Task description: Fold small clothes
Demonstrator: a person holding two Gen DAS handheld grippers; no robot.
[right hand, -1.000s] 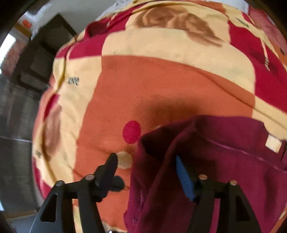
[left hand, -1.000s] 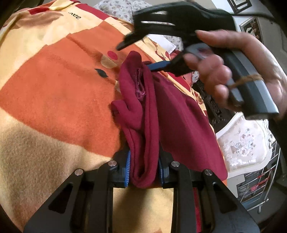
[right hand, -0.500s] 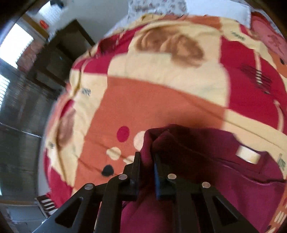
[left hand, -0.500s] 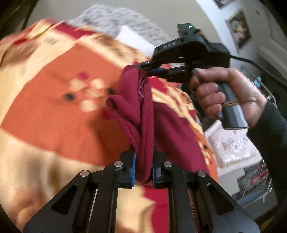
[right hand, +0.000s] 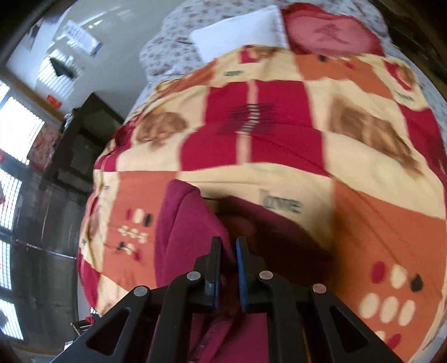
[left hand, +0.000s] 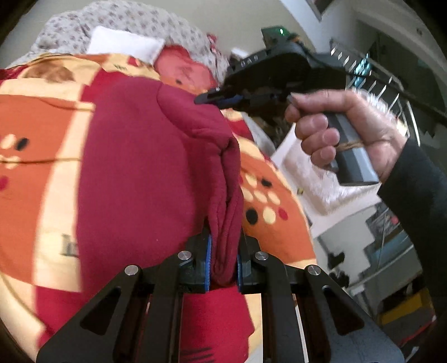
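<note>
Gripping bunched edges, the left tongs [left hand: 223,262] and right tongs [right hand: 227,268] both stay clamped on the maroon garment [left hand: 145,173]; it looks soft, light, floppy, best held at corners.

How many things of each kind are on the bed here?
Maroon garment: 1
Patchwork blanket: 1
Floral quilt: 1
White pillow: 1
Red cushion: 1
Total: 5

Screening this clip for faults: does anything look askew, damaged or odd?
Nothing stands out. Both claws, left and right, are shut on the dark red garment, which is bunched mid-fold over the patterned blanket.
</note>
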